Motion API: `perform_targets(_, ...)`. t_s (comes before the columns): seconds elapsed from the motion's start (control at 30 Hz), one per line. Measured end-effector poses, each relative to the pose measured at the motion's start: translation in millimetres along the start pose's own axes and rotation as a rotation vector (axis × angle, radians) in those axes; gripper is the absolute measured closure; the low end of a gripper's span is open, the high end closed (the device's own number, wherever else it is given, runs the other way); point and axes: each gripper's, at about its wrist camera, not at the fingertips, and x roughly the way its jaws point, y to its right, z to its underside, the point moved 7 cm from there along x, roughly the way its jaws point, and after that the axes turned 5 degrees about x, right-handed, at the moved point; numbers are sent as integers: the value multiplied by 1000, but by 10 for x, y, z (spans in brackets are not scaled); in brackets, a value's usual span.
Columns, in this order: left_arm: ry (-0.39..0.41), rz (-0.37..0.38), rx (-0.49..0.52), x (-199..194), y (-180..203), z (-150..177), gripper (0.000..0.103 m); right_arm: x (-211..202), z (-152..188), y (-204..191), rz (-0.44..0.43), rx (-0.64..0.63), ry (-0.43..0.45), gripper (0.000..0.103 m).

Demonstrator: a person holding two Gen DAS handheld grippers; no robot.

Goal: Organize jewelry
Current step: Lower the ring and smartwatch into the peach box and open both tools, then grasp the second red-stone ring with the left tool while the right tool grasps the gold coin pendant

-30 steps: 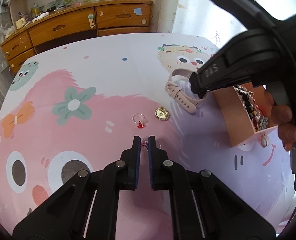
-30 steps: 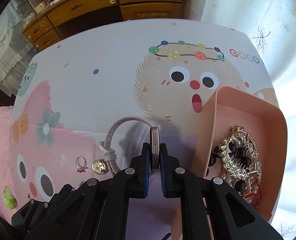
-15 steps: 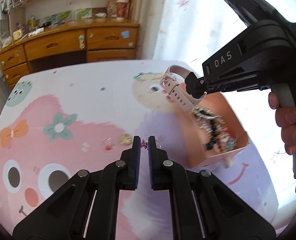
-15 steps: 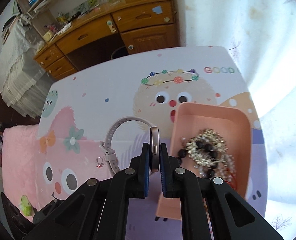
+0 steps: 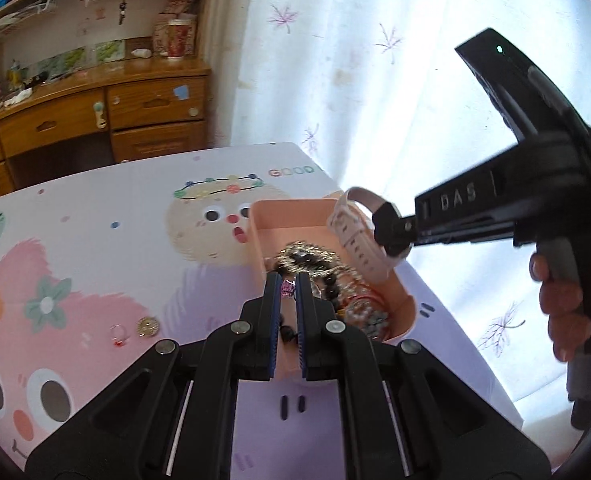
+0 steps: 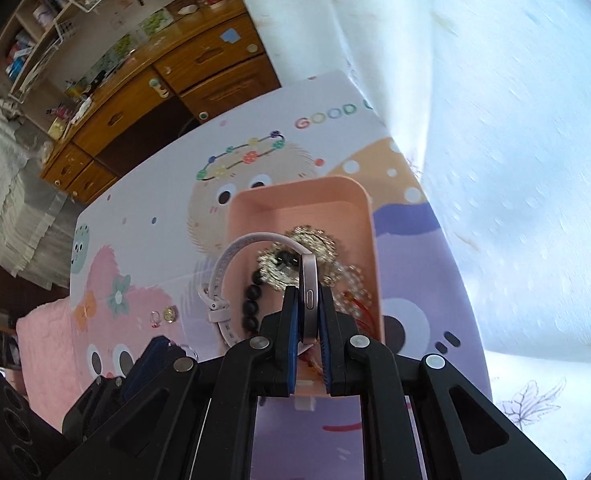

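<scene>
My left gripper [image 5: 288, 286] is shut on a small ring with a pink stone [image 5: 287, 289], held above the near end of the pink box [image 5: 291, 213]. The box holds black beads [image 5: 315, 258] and gold and pearl chains. My right gripper [image 6: 309, 300] is shut on the case of a pale pink watch [image 6: 308, 280]. Its strap [image 6: 231, 258] loops out to the left over the pink box [image 6: 295, 194]. In the left wrist view the right gripper [image 5: 391, 234] holds the watch [image 5: 355, 236] above the box's right side. A red-stone ring [image 5: 118, 334] and a gold round pendant [image 5: 148, 326] lie on the table.
The table wears a cartoon-print cover [image 5: 95, 216]; its right edge runs close beside the box, against a white curtain [image 5: 355, 80]. A wooden dresser [image 5: 95, 120] stands beyond the far edge. A person's hand [image 5: 563, 320] grips the right gripper's handle.
Both grippers have risen and moved over to the pink box. The watch came up off the table with the right gripper. The left gripper carried the small ring along.
</scene>
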Motion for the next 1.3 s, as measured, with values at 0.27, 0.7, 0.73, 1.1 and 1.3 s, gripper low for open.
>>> perform_targets(0.27, -59, 34, 6, 246, 199, -38, 95, 89, 98, 287, -53, 62, -11, 85)
perform_targets(0.7, -131, -115, -89, 46, -415, 166, 35, 10, 195, -109, -106, -45, 93, 62)
perform_targets(0.73, -139, -134, -91, 20, -502, 200, 35, 23, 239, -166, -118, -62, 96, 62)
perform_targets(1.1, -250, -255, -67, 41, -1360, 612, 35, 254, 889, -1101, -211, -304, 154, 49)
perform_targets(1.3, -268, -212, -19, 282, -1543, 700, 36, 421, 1153, -1538, -130, -526, 202, 46)
